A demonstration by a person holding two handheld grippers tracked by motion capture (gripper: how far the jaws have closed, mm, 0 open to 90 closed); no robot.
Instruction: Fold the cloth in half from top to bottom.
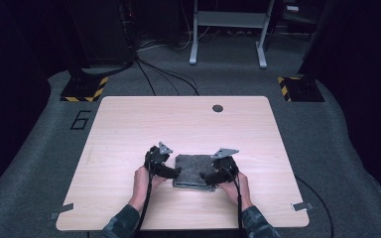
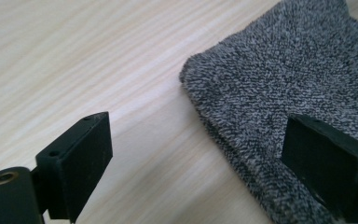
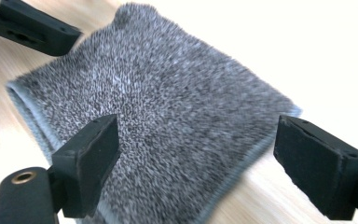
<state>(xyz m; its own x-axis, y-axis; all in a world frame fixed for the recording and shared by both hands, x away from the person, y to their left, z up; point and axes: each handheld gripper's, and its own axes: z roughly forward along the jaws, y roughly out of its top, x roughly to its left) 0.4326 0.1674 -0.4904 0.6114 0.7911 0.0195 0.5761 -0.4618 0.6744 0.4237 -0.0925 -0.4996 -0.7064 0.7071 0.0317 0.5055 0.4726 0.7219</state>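
Terry cloth: grey folded towel [image 1: 194, 171] lies flat on the wooden table [image 1: 129, 129], near your edge, between your two hands.
Left gripper [image 1: 174, 173]: released, jaws spread wide at the towel's left edge, nothing pinched between them.
Right gripper [image 1: 204, 177]: released too, jaws apart and poised over the towel's right side, not pressing.
Handling: you can expect it light, soft and floppy; it will likely sag and unfold when lifted.
Grip point: take a corner or the stacked edge [image 2: 223, 140], catching every layer.
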